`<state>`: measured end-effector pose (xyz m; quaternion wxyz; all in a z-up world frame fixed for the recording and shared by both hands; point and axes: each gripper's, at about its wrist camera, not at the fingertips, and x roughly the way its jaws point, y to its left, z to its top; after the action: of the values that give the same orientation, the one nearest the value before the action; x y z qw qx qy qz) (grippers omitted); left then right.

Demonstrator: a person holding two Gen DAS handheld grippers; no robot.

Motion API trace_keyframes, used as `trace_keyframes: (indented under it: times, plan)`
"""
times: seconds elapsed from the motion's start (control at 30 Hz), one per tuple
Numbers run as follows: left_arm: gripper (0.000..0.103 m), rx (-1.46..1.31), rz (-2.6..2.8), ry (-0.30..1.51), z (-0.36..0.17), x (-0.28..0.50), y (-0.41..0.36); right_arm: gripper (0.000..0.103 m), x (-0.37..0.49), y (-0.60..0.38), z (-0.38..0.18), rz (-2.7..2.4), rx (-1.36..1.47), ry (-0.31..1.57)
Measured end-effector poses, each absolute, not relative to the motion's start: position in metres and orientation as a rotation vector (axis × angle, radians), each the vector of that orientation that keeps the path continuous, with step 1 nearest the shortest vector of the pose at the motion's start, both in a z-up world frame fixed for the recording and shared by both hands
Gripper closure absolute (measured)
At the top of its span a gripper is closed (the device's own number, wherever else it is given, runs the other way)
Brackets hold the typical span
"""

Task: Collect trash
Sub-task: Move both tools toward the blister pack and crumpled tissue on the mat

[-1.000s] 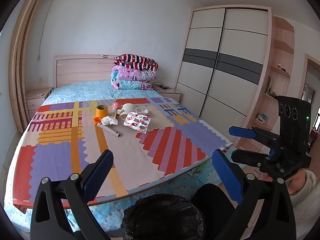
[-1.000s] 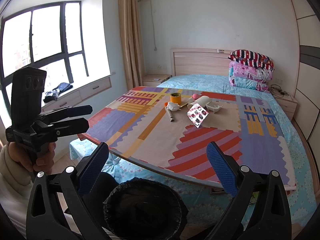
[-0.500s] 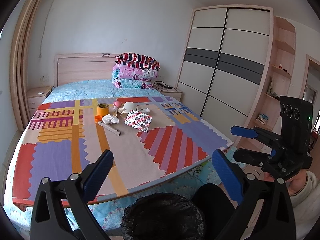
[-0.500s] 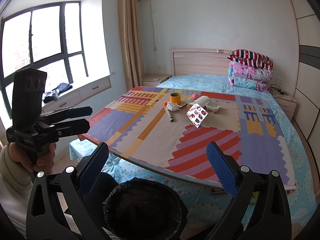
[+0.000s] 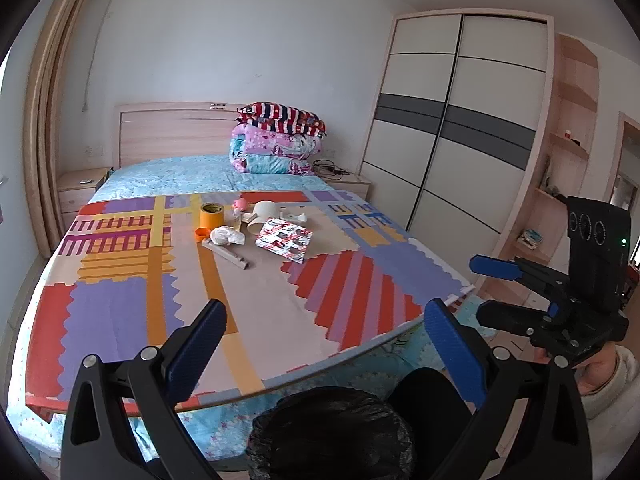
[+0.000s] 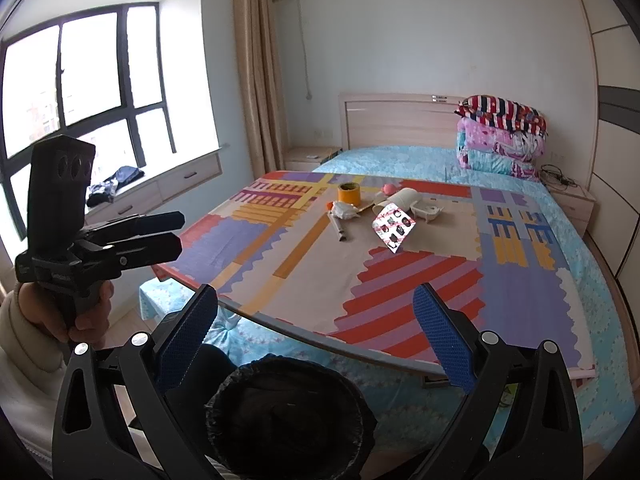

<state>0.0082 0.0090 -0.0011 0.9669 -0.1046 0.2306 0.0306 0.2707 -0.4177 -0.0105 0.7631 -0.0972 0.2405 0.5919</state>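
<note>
A cluster of trash lies far off on the bed's patterned mat (image 5: 256,304): a yellow tape roll (image 5: 212,215), a crumpled white tissue (image 5: 227,236), a grey tube (image 5: 226,255), a white cup (image 5: 262,214) and a patterned wrapper (image 5: 285,239). The same cluster shows in the right wrist view, with the wrapper (image 6: 394,226) and the tape roll (image 6: 349,192). A black-lined trash bin (image 5: 330,436) stands below both grippers at the foot of the bed, also in the right wrist view (image 6: 290,420). My left gripper (image 5: 324,344) is open and empty. My right gripper (image 6: 316,336) is open and empty.
Folded quilts (image 5: 278,144) are stacked at the headboard. A wardrobe (image 5: 452,128) and shelves stand to the right of the bed. A window bench (image 6: 152,192) runs along the left side. Nightstands (image 5: 78,190) flank the headboard.
The left wrist view has drifted slightly; the scene sits a little more to the right. Both grippers stay open and nothing on the bed has moved.
</note>
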Motion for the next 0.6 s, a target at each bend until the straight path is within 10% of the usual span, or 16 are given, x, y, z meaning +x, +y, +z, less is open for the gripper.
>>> trace_keyframes:
  times: [0.6]
  plan:
    - [0.008, -0.19, 0.096, 0.523, -0.013, 0.078, 0.056, 0.004, 0.323, -0.37, -0.028, 1.242, -0.217, 0.57]
